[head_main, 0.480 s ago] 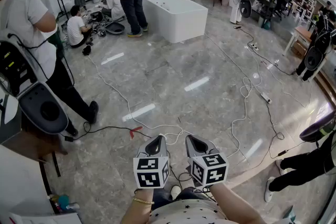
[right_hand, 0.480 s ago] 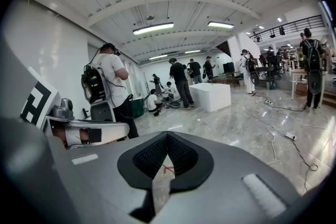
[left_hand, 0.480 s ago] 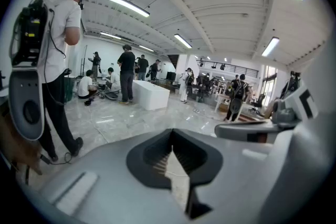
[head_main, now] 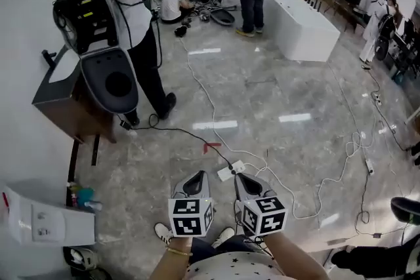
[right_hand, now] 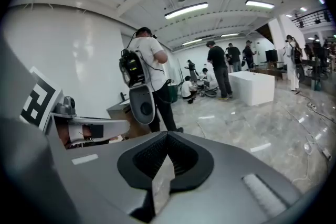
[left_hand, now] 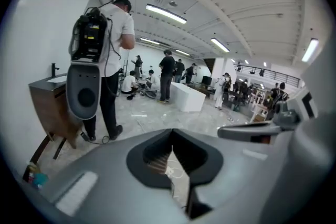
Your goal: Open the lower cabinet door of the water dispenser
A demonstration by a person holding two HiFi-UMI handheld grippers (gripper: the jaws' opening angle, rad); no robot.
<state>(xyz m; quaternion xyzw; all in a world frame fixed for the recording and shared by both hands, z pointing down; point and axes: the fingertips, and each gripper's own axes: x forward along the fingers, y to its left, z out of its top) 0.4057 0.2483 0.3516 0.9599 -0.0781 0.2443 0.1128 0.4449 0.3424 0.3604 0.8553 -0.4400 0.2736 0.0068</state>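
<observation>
A white appliance top with buttons (head_main: 47, 224) shows at the head view's lower left, against the white wall; it may be the water dispenser, and no lower cabinet door is visible. My left gripper (head_main: 195, 178) and right gripper (head_main: 242, 179) are held side by side close to my body, pointing forward and down over the marble floor, well right of that appliance. Both are shut with nothing between the jaws. In the left gripper view the shut left gripper (left_hand: 170, 135) faces the open hall; the right gripper (right_hand: 168, 137) does the same in its own view.
A person with a backpack rig (head_main: 105, 42) stands ahead on the left beside a brown cabinet (head_main: 62, 105). Cables (head_main: 197, 92) and a power strip (head_main: 231, 170) lie on the floor in front of me. A white counter (head_main: 298, 16) and several people are farther off.
The head view has swung left: the backpack wearer and brown cabinet moved toward the middle, and the white appliance came into view. Both grippers keep their place in front of me, still shut.
</observation>
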